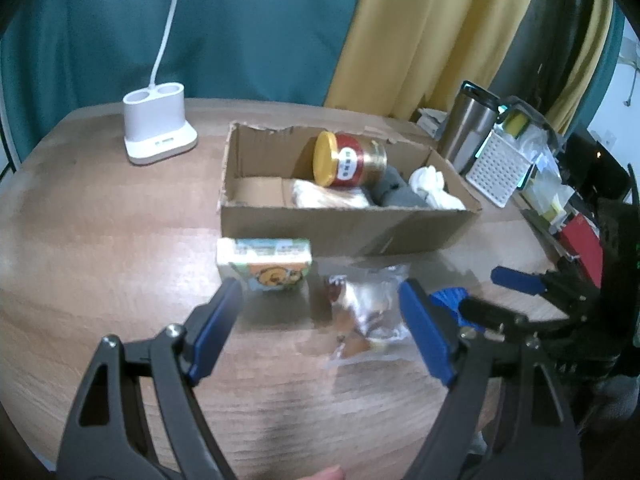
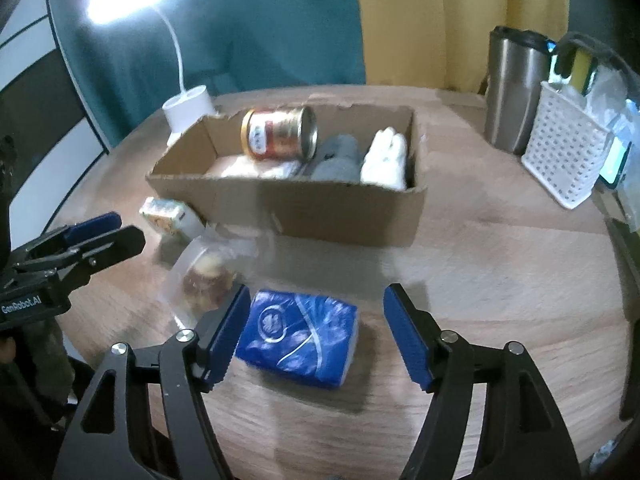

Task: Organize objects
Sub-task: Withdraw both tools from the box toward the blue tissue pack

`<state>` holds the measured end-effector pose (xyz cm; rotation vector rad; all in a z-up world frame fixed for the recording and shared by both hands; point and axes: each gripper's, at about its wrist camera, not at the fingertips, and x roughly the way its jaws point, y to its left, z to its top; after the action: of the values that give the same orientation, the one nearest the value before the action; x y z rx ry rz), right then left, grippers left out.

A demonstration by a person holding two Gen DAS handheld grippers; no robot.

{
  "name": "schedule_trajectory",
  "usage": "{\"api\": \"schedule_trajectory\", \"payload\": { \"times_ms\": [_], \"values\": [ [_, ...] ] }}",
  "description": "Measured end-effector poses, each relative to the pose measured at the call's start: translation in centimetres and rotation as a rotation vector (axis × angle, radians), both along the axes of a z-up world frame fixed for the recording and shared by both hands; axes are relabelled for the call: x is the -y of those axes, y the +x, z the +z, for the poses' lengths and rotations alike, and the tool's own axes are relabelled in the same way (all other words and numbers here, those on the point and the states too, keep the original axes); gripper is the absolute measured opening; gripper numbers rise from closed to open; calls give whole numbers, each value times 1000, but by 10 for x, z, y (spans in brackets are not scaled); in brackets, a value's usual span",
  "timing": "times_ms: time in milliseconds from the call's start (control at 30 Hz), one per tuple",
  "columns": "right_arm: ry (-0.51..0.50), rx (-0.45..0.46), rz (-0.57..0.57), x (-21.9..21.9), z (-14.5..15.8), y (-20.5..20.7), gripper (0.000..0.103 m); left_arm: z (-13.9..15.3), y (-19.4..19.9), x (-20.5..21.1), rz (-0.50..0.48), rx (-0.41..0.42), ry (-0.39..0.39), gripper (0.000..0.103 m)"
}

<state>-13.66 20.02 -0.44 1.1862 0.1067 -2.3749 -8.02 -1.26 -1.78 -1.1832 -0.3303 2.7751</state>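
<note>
You are at the pick-up step: three things lie on the table (image 2: 500, 280) near the cardboard box (image 2: 344, 216). Your right gripper (image 2: 314, 334) stands released astride the blue tissue pack (image 2: 298, 338), pads clear of it. Your left gripper (image 1: 320, 320) is likewise released, with the clear snack bag (image 1: 366, 314) between its jaws, untouched. The small carton (image 1: 266, 264) stands just left, near the box wall. Next, I judge, you lower, clench, then lift each over the near wall, beside the can (image 2: 280, 132).
</note>
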Motion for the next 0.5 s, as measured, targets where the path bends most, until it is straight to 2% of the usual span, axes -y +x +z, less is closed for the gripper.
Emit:
{"api": "schedule_trajectory", "payload": {
  "times_ms": [33, 67, 500],
  "values": [
    [1, 4, 3, 2, -2, 1, 86, -1, 1, 1, 2, 3, 4, 82],
    [1, 9, 3, 4, -5, 2, 87, -3, 1, 2, 3, 6, 6, 82],
    [49, 43, 9, 20, -30, 2, 87, -21, 0, 7, -4, 45, 34, 83]
  ]
}}
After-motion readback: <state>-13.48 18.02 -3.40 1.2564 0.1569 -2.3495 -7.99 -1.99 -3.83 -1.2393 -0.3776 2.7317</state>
